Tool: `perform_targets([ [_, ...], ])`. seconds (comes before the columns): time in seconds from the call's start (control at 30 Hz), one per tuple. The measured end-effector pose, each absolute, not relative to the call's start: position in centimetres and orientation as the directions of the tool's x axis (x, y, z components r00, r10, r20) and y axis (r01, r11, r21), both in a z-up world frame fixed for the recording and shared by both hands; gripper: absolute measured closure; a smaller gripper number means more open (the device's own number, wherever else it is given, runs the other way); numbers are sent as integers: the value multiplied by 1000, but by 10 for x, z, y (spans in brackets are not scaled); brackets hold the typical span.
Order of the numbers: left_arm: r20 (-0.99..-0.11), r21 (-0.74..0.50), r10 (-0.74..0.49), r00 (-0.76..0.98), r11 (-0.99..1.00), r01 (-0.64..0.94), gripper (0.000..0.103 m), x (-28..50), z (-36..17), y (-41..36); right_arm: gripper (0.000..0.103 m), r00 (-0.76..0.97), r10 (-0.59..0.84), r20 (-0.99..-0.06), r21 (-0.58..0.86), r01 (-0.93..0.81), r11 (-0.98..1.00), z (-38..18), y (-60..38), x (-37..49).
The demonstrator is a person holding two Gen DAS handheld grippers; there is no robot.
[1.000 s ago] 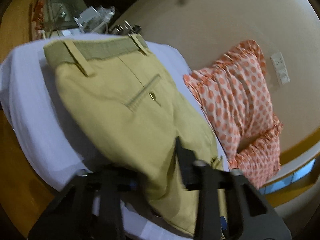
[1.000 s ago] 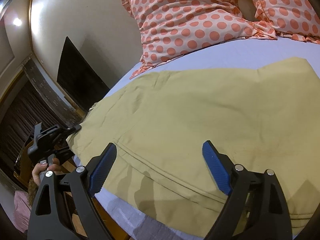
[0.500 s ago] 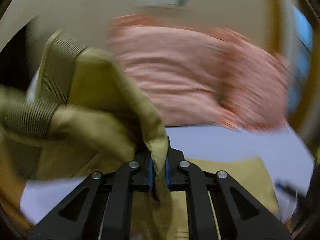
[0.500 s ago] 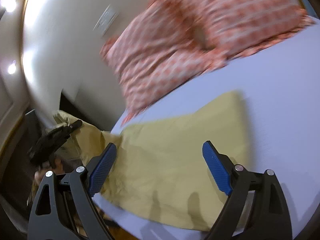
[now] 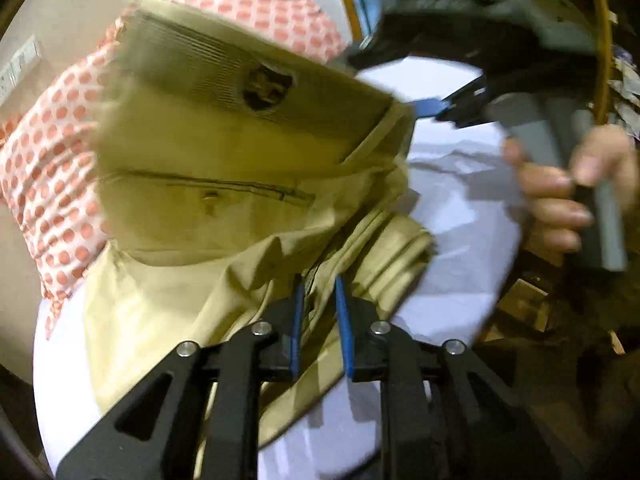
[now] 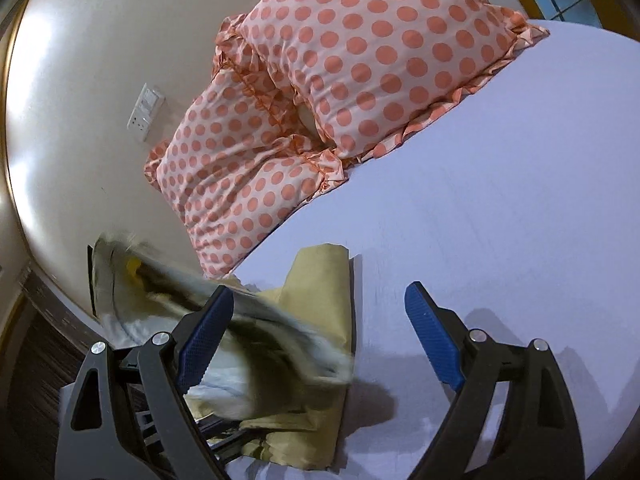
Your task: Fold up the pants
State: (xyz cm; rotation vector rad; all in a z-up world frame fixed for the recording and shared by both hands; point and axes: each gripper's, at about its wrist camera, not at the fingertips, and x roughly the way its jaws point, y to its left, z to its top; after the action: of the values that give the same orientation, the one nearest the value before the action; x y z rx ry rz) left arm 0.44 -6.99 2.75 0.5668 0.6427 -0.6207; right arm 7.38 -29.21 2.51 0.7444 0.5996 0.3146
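Note:
The khaki pants (image 5: 224,184) hang bunched and lifted in the left wrist view, waistband and back pocket facing me. My left gripper (image 5: 318,300) is shut on a fold of the pants fabric, blue pads nearly together. My right gripper (image 6: 316,336) is open and empty above the white sheet; it also shows in the left wrist view (image 5: 448,108), held by a hand beside the waistband corner. In the right wrist view the pants (image 6: 320,300) pass in front of my left finger, blurred, with a folded part lying on the bed.
Two pink polka-dot pillows (image 6: 320,92) lie at the head of the bed against the cream wall. The white bedsheet (image 6: 500,220) stretches to the right. A wall socket (image 6: 146,112) is on the wall. The bed edge and wooden floor (image 5: 524,304) are at the right.
My left gripper has closed on the pants and swung them up and over toward the right gripper. The flat pants are now bunched. My right gripper stayed open and moved across the bed.

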Motion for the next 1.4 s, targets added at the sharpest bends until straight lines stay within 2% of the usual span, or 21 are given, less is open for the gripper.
perform_targets([
  [0.07, -662, 271, -366, 654, 697, 664, 69, -7, 39, -52, 14, 785, 478, -393, 712, -68, 698, 26, -292, 74],
  [0.13, -649, 236, -370, 665, 732, 639, 68, -5, 49, -36, 14, 773, 481, -414, 700, -67, 711, 26, -290, 75],
  [0.17, -638, 215, -363, 679, 762, 611, 63, -3, 54, -22, 14, 769, 478, -424, 693, -65, 718, 26, -288, 76],
  [0.2, -631, 212, -350, 693, 781, 587, 56, 1, 57, -16, 14, 763, 465, -448, 678, -49, 734, 26, -288, 79],
  [0.27, -622, 211, -302, 722, 824, 526, 48, 10, 61, -6, 14, 755, 450, -477, 657, -34, 753, 27, -287, 82],
  [0.37, -642, 146, -261, 721, 882, 449, 38, 23, 61, 23, 14, 726, 390, -567, 575, 10, 818, 29, -281, 93],
  [0.53, -687, -38, -257, 680, 947, 320, 37, 57, 57, 74, 15, 625, 368, -688, 512, 59, 857, 15, -280, 124],
  [0.57, -692, -53, -248, 678, 954, 296, 37, 63, 56, 82, 21, 605, 372, -705, 507, 62, 860, 10, -279, 129],
  [0.63, -701, -73, -228, 675, 965, 250, 36, 71, 52, 95, 42, 591, 383, -710, 499, 38, 866, 7, -275, 132],
  [0.67, -705, -90, -232, 671, 967, 239, 36, 72, 50, 100, 46, 564, 410, -716, 513, 27, 858, 5, -273, 132],
  [0.83, -695, -128, -256, 672, 964, 234, 36, 71, 48, 112, 47, 536, 452, -714, 585, 100, 805, 6, -290, 109],
  [0.97, -673, -121, -267, 690, 960, 253, 34, 66, 54, 113, 46, 560, 534, -633, 700, 121, 704, 12, -301, 58],
  [1.1, -655, -130, -293, 697, 952, 278, 33, 63, 59, 110, 46, 536, 610, -584, 778, 156, 609, -2, -294, 43],
  [1.17, -650, -134, -299, 698, 950, 282, 33, 60, 60, 109, 47, 537, 607, -586, 785, 191, 589, -12, -289, 50],
  [1.33, -635, -142, -311, 708, 947, 288, 31, 46, 63, 112, 47, 619, 586, -523, 827, 203, 524, -15, -282, 64],
  [1.37, -632, -138, -308, 711, 948, 288, 30, 44, 64, 114, 58, 635, 577, -515, 831, 202, 519, -15, -281, 67],
  [1.4, -630, -136, -306, 714, 948, 287, 30, 43, 64, 114, 77, 651, 559, -514, 826, 201, 526, -16, -278, 69],
])
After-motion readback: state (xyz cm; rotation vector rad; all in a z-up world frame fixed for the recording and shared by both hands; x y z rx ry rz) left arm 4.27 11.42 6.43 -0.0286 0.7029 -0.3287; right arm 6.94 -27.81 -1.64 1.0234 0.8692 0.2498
